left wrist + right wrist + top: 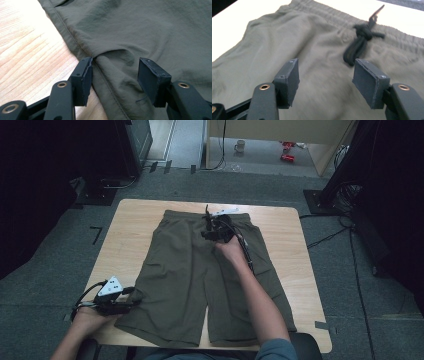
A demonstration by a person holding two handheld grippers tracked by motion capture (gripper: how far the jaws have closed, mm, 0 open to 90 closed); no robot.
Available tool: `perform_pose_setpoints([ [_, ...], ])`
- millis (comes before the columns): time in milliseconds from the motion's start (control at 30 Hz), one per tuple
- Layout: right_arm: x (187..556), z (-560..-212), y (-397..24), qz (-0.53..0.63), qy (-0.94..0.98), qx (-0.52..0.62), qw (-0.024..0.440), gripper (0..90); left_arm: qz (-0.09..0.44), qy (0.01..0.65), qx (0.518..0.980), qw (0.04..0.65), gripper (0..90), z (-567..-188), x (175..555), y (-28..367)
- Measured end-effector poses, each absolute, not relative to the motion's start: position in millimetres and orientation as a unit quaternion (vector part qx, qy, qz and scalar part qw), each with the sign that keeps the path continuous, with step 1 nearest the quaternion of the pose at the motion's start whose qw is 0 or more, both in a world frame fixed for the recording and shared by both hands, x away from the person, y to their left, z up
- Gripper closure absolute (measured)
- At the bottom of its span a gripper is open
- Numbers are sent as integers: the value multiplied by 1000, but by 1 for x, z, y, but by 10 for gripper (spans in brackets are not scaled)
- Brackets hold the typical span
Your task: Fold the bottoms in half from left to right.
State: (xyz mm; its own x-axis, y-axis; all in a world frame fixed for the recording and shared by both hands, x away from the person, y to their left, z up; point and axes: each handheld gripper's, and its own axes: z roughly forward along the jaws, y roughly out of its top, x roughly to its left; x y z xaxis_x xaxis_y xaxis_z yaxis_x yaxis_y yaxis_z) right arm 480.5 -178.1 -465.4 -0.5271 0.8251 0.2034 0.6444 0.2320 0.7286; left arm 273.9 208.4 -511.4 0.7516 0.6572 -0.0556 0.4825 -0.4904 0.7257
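The wooden surface (135, 220) takes up the middle of the high view, its near edge partly hidden behind the person's arms at the bottom of the frame; a pair of olive shorts (185, 270) lies flat across it, waistband toward the top of the frame and both legs toward the bottom, the right leg partly covered by the person's forearm; the hem of that leg runs under the sleeve and cannot be followed.

The left gripper (131, 296) sits at the lower left of the high view, at the outer edge of the left leg; in the left gripper view its fingers (83, 80) stand apart with a bunched fold of the side seam between them, one finger touching the cloth at the seam, the other clear of it, so nothing is clamped.

The right gripper (209, 227) is at the upper middle, over the waistband, much of it dark and hard to read against the hand; in the right gripper view, which is blurred, its fingers (288, 80) gape above the cloth and hold nothing; the black drawstring (359, 40), knotted, lies just beyond them.
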Motion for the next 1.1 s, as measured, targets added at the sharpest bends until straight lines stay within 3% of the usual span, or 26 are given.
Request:
perform_pose_setpoints([
  [500,502,-462,-139,399,786,456,124,381,111,331,857,379,451,-511,272,206],
  [1100,517,-475,-89,402,798,437,105,379,107,338,854,380,447,-511,272,205],
])
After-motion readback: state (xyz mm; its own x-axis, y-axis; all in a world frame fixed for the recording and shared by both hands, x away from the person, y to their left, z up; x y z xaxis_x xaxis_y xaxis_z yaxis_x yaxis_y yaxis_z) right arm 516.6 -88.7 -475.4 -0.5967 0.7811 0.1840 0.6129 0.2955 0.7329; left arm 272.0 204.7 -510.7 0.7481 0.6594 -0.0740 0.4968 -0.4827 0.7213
